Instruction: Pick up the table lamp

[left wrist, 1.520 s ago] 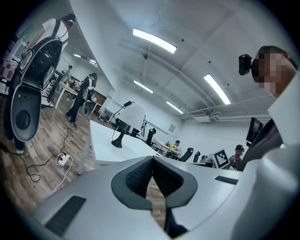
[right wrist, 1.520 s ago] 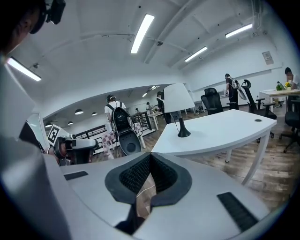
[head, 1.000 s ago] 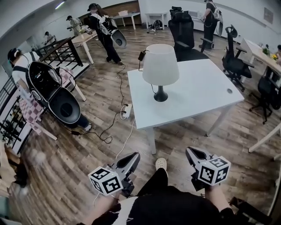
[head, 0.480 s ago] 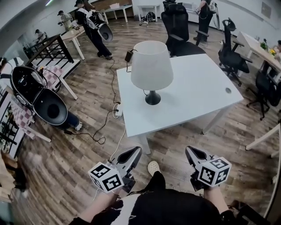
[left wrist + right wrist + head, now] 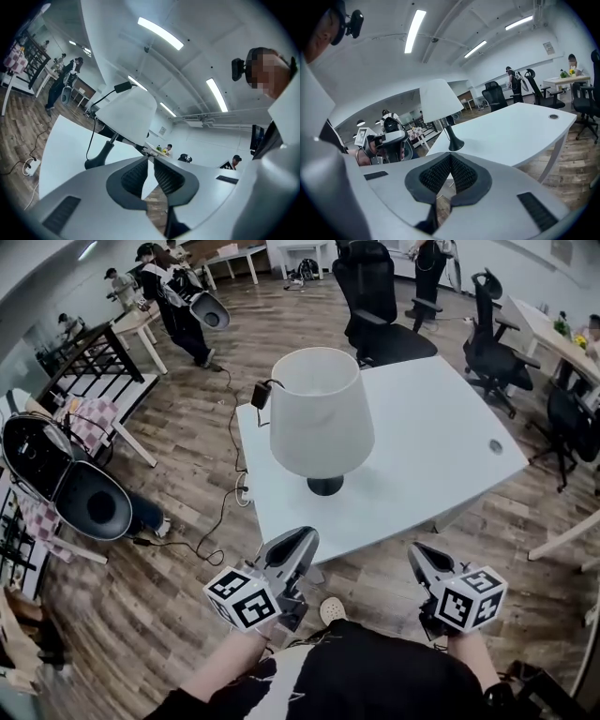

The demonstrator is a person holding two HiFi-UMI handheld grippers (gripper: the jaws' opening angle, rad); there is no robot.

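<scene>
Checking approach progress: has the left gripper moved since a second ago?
Yes. The left gripper has come toward the table; its tip now overlaps the near edge, where floor lay between them before.

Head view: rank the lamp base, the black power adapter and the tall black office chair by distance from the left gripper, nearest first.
1. Lamp base, on the table just ahead of the left gripper.
2. Power adapter, at the table's far left corner.
3. Office chair, beyond the table's far edge.
</scene>
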